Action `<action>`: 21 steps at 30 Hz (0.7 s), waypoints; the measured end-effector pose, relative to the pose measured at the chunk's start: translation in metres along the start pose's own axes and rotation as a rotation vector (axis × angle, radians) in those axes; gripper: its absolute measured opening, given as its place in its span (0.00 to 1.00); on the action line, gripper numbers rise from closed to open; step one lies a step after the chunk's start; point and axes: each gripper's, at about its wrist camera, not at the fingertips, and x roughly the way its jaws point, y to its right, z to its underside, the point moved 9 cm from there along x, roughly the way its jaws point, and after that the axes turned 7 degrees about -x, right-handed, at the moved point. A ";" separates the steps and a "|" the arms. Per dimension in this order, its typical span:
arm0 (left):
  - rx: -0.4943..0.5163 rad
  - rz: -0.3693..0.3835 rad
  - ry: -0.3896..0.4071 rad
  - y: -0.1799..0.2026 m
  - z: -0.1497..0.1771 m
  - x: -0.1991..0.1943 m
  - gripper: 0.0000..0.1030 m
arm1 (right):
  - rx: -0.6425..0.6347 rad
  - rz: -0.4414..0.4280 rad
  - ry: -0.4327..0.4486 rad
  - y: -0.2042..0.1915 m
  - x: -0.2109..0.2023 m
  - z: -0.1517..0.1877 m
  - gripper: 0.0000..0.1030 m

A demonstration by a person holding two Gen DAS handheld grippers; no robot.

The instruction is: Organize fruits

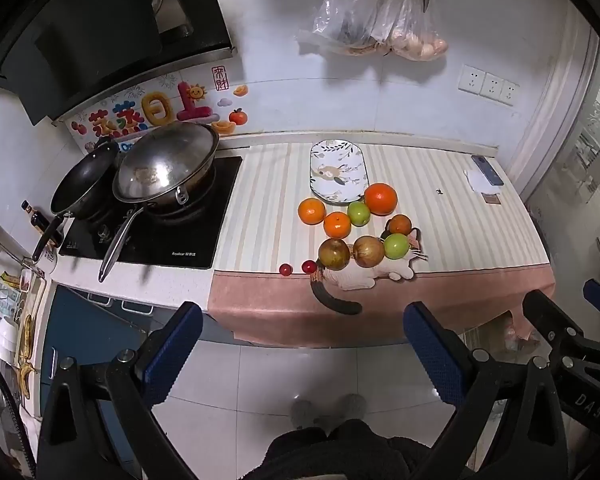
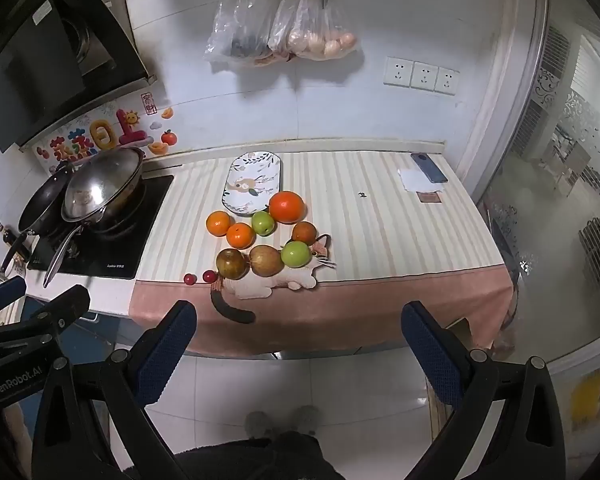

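Striped cloth covers the counter [image 1: 440,208], with fruits [image 1: 352,236] clustered just at six o'clock of the empty plate [image 1: 338,172]. Left gripper [image 1: 300,340] and right gripper [image 2: 298,340] hover short of it, fingers wide apart, holding nothing. Round, firm and likely to roll, each fruit probably wants pinching across its widest middle.

Kitchen counter under a striped cloth [image 1: 260,208], patterned plate [image 1: 337,171] at the back, oranges [image 1: 380,199], green fruits [image 1: 359,213], brownish apples [image 1: 334,254], two small red fruits, perhaps cherries [image 1: 309,267], phone [image 1: 487,169], stove [image 1: 152,224] alongside
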 end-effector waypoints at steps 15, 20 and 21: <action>0.013 0.000 0.025 0.007 0.005 0.001 1.00 | 0.006 -0.001 -0.003 0.009 0.000 -0.003 1.00; 0.012 0.000 0.016 0.009 -0.002 0.001 1.00 | 0.008 -0.002 0.002 0.008 0.001 -0.007 1.00; 0.015 -0.001 0.015 0.009 -0.005 -0.002 1.00 | 0.008 -0.002 0.002 0.008 0.001 -0.007 1.00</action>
